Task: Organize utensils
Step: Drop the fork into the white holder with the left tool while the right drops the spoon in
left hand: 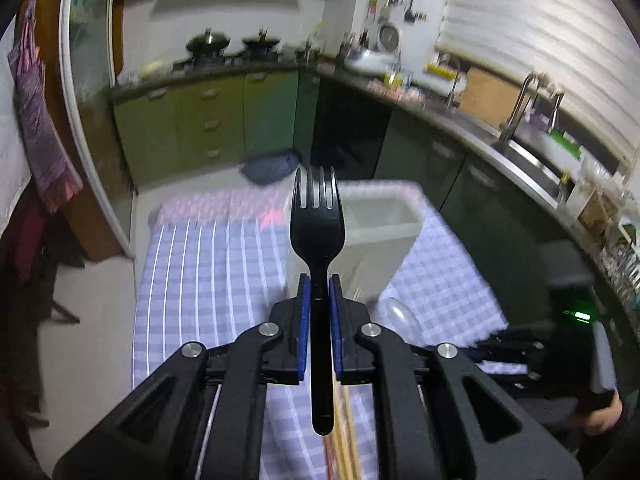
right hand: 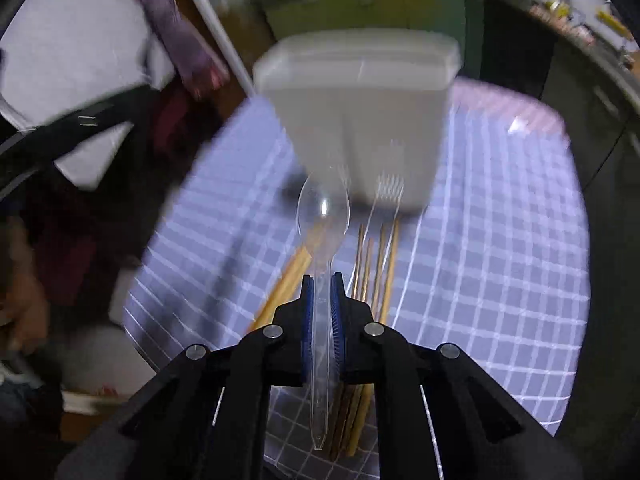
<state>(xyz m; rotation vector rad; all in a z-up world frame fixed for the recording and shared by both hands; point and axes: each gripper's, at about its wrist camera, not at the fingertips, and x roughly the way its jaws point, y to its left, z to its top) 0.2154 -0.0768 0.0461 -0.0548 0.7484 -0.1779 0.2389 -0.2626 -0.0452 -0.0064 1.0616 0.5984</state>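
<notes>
The left tongs [left hand: 319,294] grip a black plastic fork [left hand: 317,216] by its handle, tines pointing forward. The right tongs [right hand: 322,294] grip a clear plastic spoon [right hand: 323,216]. Ahead of both stands a white translucent plastic container [right hand: 360,92]; wooden chopsticks [right hand: 376,264] lie below on the checked desk cloth [right hand: 500,260].

Fork [left hand: 317,216] black; spoon [right hand: 323,216] clear; container [right hand: 356,120] translucent white at 12 o'clock. Tablecloth [left hand: 208,280] lavender-white check, pink band far edge. Chopsticks [right hand: 384,264] tan; pads [left hand: 304,308] blue, cabinets [left hand: 208,120] green
</notes>
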